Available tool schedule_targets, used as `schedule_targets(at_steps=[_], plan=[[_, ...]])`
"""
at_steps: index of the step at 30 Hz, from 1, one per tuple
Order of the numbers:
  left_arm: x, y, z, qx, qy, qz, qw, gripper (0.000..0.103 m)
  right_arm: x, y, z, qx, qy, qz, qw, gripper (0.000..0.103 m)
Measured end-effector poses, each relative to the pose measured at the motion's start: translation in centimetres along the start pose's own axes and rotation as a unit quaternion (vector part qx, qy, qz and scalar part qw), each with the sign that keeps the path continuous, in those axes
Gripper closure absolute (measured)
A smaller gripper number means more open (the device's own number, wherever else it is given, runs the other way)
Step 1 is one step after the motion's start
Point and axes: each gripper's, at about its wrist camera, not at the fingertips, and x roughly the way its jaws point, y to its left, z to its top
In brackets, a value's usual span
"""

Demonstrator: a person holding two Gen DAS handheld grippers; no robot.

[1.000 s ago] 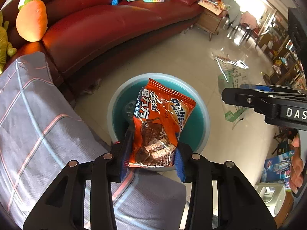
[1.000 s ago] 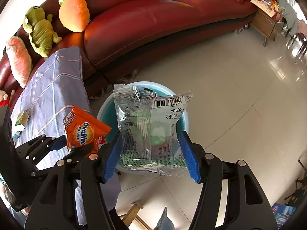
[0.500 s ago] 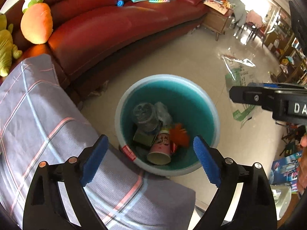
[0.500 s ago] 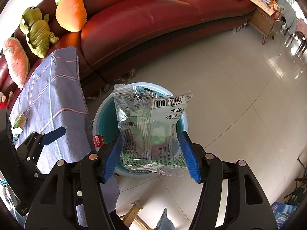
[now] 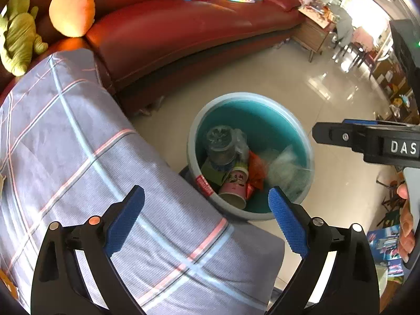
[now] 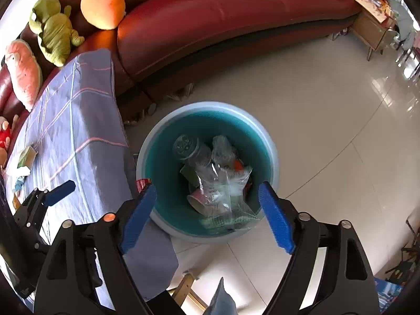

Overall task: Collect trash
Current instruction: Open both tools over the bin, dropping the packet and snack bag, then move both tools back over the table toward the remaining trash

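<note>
A teal bin (image 5: 262,99) stands on the floor beside the cloth-covered table. In it lie an orange snack wrapper (image 5: 256,168), a clear plastic wrapper (image 5: 286,165), a pink paper cup (image 5: 235,183) and a clear lidded cup (image 5: 219,141). My left gripper (image 5: 206,193) hovers over the table's corner and the bin's near rim, its jaws opening with nothing between them. My right gripper (image 6: 208,187) hangs straight above the bin (image 6: 210,105), jaws also opening. The clear wrapper (image 6: 225,191) lies loose on the trash below it, free of the pads.
A grey plaid cloth (image 5: 78,144) covers the table left of the bin. A small carton and crumpled tissue (image 6: 25,157) lie on it. A red sofa (image 6: 236,13) with plush toys (image 6: 55,29) curves behind. Pale tiled floor (image 6: 328,131) lies to the right. A wooden stool leg (image 6: 183,286) is below.
The left gripper opened and the orange wrapper dropped into the bin. Then the right gripper opened and the clear wrapper fell in too. The left gripper shifted toward the table.
</note>
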Motion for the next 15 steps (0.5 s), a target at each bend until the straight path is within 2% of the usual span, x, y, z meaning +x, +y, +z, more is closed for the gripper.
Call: schedule_targets(at_steps=[7, 15], plan=[[-1.3, 1.1, -1.2, -0.011, 0.003, -0.007, 0.9999, 0.008, 0.0, 1.0, -0.6, -0.009, 0.016, -0.012, 1.000, 0.016], [-3.4, 2.3, -2.9, -0.018, -0.007, 0.007, 0.9998, 0.008, -0.6, 3.0, -1.5, -0.023, 0.019, -0.018, 0.999, 0.015]])
